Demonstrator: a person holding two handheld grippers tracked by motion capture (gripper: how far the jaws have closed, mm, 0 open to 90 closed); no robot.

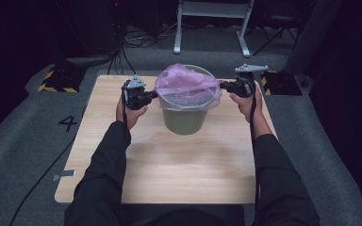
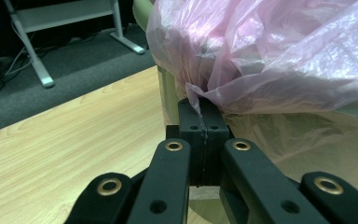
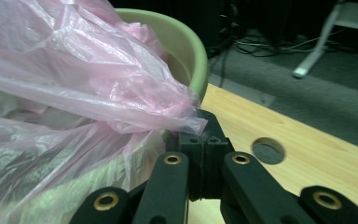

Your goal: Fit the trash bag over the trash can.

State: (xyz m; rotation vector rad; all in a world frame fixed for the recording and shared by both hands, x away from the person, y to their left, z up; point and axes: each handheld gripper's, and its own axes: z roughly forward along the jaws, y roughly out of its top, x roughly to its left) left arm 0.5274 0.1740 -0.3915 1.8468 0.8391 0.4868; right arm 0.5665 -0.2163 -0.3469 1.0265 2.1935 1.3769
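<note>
The person holds a hand-held gripper in each hand, one at each side of a green bin (image 1: 185, 117) that stands on the wooden desk (image 1: 169, 165). The left hand-held gripper (image 1: 154, 95) has its jaws fully closed on the edge of a pink plastic bag (image 1: 184, 82). A thin fold of the film runs down between its pads (image 2: 192, 123). The right hand-held gripper (image 1: 221, 85) is closed in the same way, and the bag edge sits pinched at its tips, just beside the green rim (image 3: 198, 60).

The bag lies bunched over the mouth of the bin, straight ahead of both hand-held grippers and between them. Part of it hangs already down the outside wall, under the jaws.

The step in hand seems to be the fitting of the bag over the rim. To do it well, both hands should probably pull outward and down together, with equal force, so that the film stretches evenly and the light bin does not tip or slide to one side. The film is thin, so a sharp pull may tear it at the pads. The grip should stay closed until the edge is folded well below the rim on both sides.
</note>
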